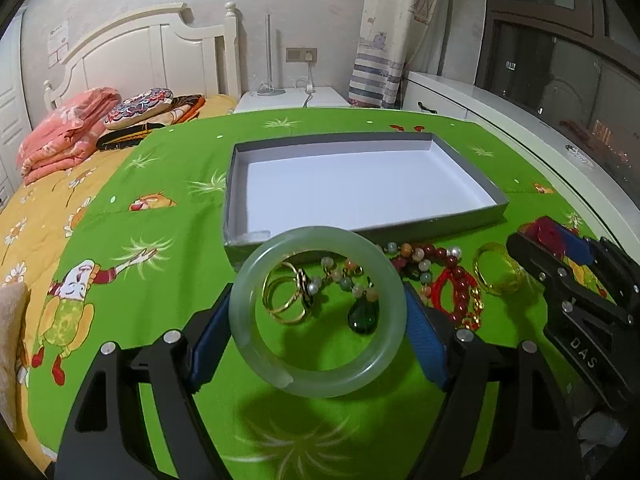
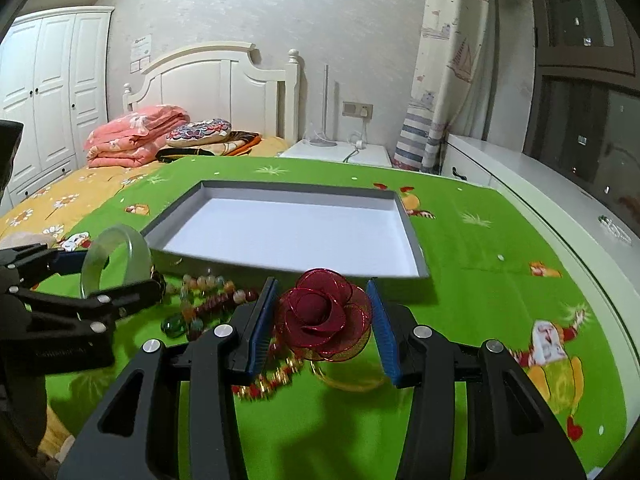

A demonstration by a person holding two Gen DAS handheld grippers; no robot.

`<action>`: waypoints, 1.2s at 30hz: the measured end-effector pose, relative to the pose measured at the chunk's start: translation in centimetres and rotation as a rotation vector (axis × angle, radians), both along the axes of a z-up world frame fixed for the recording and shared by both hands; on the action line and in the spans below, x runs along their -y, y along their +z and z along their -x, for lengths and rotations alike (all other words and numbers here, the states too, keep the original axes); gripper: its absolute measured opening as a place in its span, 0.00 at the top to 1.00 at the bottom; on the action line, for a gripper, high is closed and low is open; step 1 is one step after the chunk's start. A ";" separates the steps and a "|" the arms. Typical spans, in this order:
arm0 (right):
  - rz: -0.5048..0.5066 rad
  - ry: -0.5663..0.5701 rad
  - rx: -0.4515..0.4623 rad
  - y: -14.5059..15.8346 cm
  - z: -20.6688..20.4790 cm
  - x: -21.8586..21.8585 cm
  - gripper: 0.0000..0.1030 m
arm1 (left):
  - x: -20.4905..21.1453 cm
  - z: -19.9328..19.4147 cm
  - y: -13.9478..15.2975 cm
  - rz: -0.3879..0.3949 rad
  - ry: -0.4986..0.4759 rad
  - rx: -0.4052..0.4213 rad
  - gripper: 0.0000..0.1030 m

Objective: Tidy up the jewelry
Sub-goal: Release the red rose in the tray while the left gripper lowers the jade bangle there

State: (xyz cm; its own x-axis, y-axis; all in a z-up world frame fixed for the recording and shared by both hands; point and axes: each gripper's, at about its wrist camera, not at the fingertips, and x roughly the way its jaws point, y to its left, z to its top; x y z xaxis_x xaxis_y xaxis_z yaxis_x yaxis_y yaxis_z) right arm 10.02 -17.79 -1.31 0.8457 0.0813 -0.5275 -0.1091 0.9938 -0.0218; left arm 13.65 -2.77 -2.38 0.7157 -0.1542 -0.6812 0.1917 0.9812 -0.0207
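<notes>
Your left gripper (image 1: pixel 318 312) is clamped on the pale green jade bangle (image 1: pixel 318 312), raised just short of the shallow grey cardboard box (image 1: pixel 240 168); carry it level over the near wall. Your right gripper (image 2: pixel 324 320) brackets the red wire-mesh rose (image 2: pixel 324 320), though I cannot tell if it grips. The box holds nothing.

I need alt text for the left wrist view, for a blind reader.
The left tool holds a pale green bangle above a green cloth. Behind it lie mixed jewelry and an empty grey tray.
</notes>
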 end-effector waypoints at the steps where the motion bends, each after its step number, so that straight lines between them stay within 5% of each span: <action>1: 0.000 0.000 -0.001 0.0 -0.3 -0.2 0.57 | 0.1 -0.3 0.0 0.000 0.001 -0.004 0.26; 17: 0.010 -0.053 0.008 0.8 -7.1 -0.6 0.57 | 1.6 -5.9 1.0 -0.052 0.069 0.057 0.26; 36: 0.044 -0.083 -0.104 -1.0 -14.7 -1.6 0.57 | 1.1 -13.7 -1.5 -0.122 0.162 -0.023 0.26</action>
